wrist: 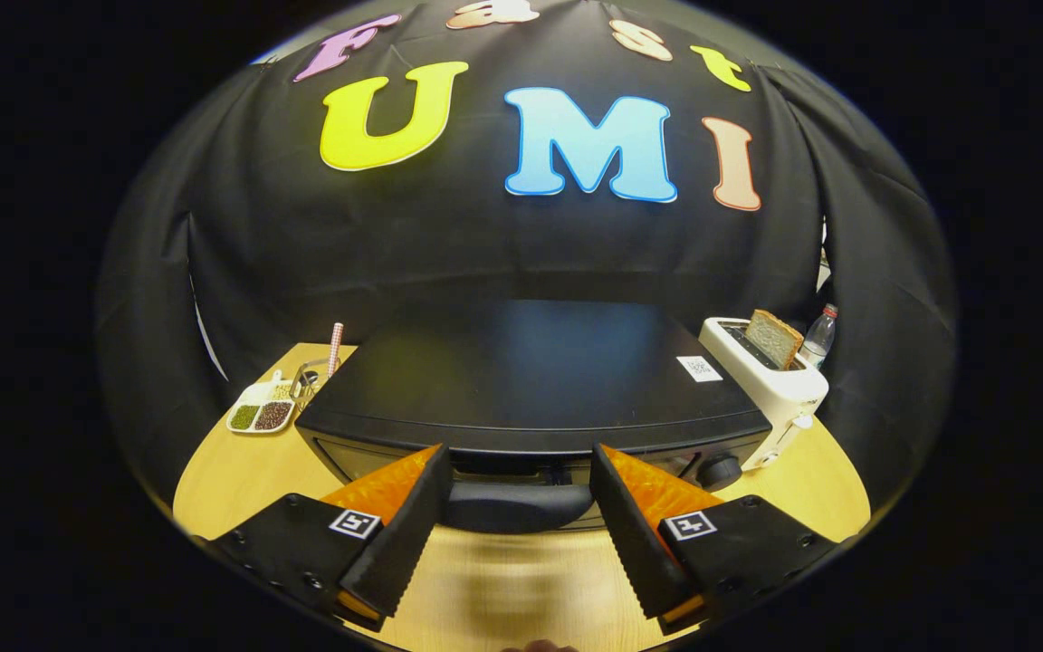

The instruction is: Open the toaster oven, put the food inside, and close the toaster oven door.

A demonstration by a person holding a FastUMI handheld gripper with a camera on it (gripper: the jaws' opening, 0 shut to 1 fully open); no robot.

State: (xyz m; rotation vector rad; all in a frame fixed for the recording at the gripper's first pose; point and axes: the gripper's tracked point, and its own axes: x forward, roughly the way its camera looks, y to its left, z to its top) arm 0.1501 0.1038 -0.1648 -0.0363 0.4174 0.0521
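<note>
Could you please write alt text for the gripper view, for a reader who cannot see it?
An open gripper hovers at the front of a closed black toaster oven, its fingers either side of the door handle. The oven sits on a wooden table, with a white toaster holding a bread slice beside it.

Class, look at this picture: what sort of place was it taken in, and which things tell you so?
Probably a staged kitchen booth, not a real home: a black toaster oven and a white toaster holding bread sit on a wooden table against a black cloth wall. The gripper has its fingers open at the oven's handle.
</note>
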